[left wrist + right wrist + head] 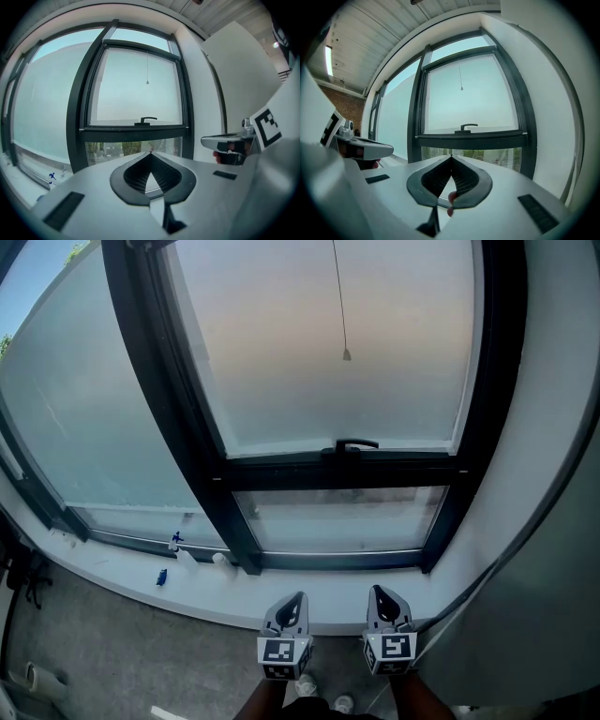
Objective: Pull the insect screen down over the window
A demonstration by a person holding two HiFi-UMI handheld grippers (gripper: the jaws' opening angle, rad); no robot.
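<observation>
cord: the thin pull cord (pixel 340 296) hangs upright down the middle of the upper pane (pixel 281 352), and its small end piece (pixel 346 354) lies high and far from both grippers.
screen: none is plainly visible. The upper pane looks hazy, but whether that is mesh or glass cannot be told.
handle: a dark handle (pixel 356 443) sits on the crossbar below the cord, above the clear lower pane (pixel 337 521).
left gripper (pixel 298 597): jaws together, nothing between them, pointing at the window from the near side.
right gripper (pixel 378 591): jaws together and empty, just beside the left gripper. It looks slightly nearer the cord's line.
next move: probably a reach up and away.
sill (pixel 122 563): white, with small blue bits (pixel 161 577) to the left.
room: grey floor (pixel 112 643), white wall (pixel 553 427) on the right.
</observation>
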